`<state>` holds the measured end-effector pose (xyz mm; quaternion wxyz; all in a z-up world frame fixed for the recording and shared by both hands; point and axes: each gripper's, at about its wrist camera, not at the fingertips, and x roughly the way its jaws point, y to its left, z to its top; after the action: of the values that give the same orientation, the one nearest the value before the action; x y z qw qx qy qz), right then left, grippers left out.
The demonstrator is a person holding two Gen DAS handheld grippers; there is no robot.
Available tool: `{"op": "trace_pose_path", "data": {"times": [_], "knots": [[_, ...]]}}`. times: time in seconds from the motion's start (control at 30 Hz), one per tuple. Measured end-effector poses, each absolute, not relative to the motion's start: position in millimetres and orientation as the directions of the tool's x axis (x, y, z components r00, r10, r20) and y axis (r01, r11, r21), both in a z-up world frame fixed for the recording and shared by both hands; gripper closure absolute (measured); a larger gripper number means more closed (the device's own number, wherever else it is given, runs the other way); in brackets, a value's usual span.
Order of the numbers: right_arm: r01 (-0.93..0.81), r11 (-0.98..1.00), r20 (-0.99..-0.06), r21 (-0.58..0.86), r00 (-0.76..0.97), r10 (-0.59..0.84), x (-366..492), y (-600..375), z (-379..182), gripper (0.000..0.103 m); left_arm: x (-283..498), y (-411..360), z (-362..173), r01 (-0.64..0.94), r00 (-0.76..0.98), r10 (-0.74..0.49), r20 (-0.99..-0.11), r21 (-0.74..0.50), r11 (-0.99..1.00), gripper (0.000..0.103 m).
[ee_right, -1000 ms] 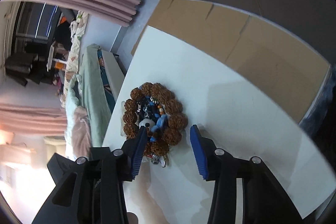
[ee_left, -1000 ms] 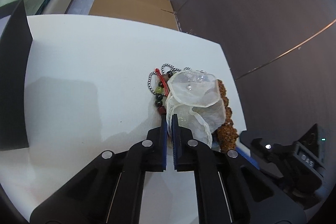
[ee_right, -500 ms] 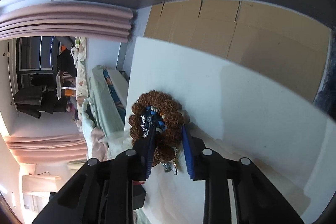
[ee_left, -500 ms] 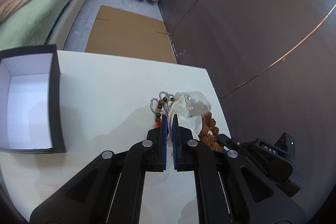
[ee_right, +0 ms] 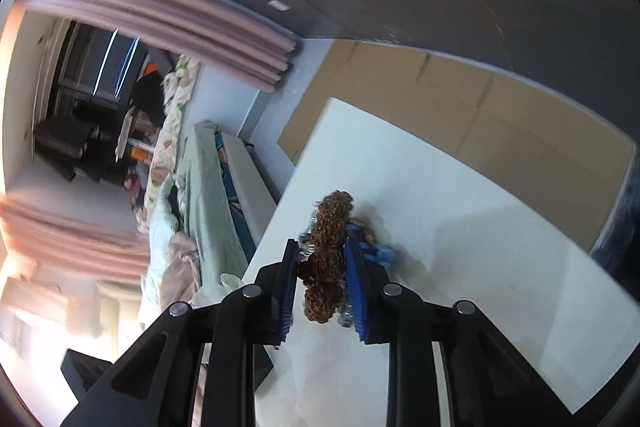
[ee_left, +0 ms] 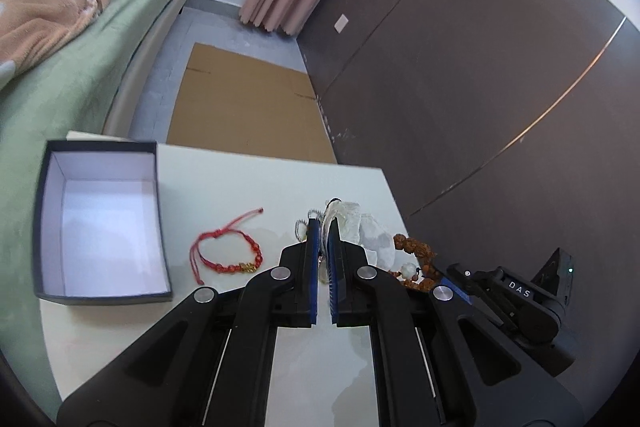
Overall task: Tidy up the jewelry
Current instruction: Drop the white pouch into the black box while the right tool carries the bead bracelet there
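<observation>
Since a second ago both grippers have lifted. Left view: your left gripper (ee_left: pixel 323 251) pinches the limp, slippery bag (ee_left: pixel 360 231) at centre. Right view: your right gripper (ee_right: pixel 322 267) clamps the knobbly bead bracelet (ee_right: pixel 326 247); grip beads, not cord.

— What carries it all?
— A white bench (ee_left: pixel 248 187), its far edge over a sheet of cardboard on the floor.
— And directly on it?
— At the left, an open dark box (ee_left: pixel 100 223) with a white inside. Just beside it to the right, a red cord bracelet (ee_left: pixel 228 251) lies flat, apart from the box.
— Anything near the right edge?
— Some blue beads (ee_right: pixel 376 247), though I cannot tell if they touch the surface.
</observation>
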<state>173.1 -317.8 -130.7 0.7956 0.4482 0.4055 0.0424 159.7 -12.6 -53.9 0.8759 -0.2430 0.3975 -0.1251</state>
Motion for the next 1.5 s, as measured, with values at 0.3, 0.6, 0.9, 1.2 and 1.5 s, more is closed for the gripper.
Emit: {"op": "trace_pose_path", "data": {"times": [0.3,0.6,0.9,1.2,1.5], "knots": [[0.152,0.71,-0.602,0.687,0.667,0.44,184,-296,-87,0.086,152,22,-31,0.012,0.699,-0.404,-0.59,-0.555,0.832,0.098],[0.043,0.741,-0.565,0.67,0.677,0.472,189,-267,-36,0.086,143,59,-24,-0.061,0.722,-0.326,-0.611,-0.525,0.849,0.098],[-0.084,0.7,-0.506,0.709,0.631,0.588,188,-217,-30,0.086,142,95,-38,-0.182,0.708,-0.227,-0.669,-0.484,0.856,0.096],[-0.181,0.67,-0.486,0.72,0.558,0.673,181,-168,-34,0.086,134,118,-33,-0.264,0.733,-0.121,-0.669,-0.444,0.856,0.027],[-0.243,0.643,-0.474,0.726,0.501,0.724,185,-128,-36,0.086,125,145,-33,-0.33,0.743,-0.06,-0.666,-0.443,0.833,0.025]]}}
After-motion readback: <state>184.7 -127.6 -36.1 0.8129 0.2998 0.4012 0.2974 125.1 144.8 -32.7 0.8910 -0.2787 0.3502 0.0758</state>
